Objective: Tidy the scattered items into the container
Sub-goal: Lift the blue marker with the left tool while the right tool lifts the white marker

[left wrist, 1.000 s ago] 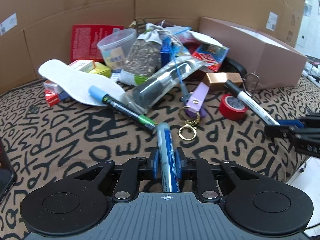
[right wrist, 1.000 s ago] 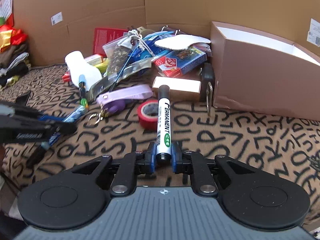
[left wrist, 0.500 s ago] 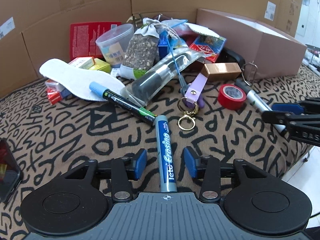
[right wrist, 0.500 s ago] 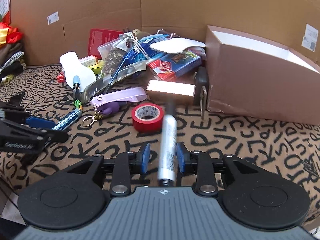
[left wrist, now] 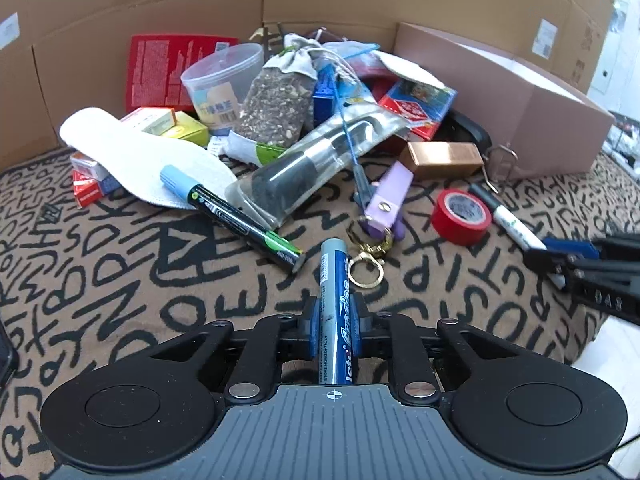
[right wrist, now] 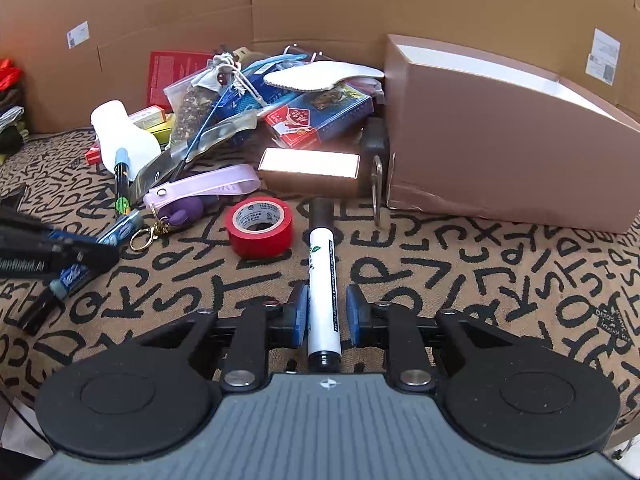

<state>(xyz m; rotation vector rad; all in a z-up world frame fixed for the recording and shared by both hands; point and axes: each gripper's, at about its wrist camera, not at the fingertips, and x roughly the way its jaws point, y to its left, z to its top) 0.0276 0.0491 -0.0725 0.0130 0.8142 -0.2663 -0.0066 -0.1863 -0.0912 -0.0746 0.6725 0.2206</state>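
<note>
Blue pen (left wrist: pixel 335 304) sits pinched in our left tongs (left wrist: pixel 335 328); right tongs (right wrist: pixel 323 314) stand narrowly apart around the marker (right wrist: pixel 322 280). We'd clamp, then carry both to the box (right wrist: pixel 500 152) upper right.

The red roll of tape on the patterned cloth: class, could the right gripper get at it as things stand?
Probably not yet. The red roll of tape lies unobstructed just ahead-left of the right gripper, but the white marker with the black cap sits between its slightly parted jaws and would need clearing first.
</note>
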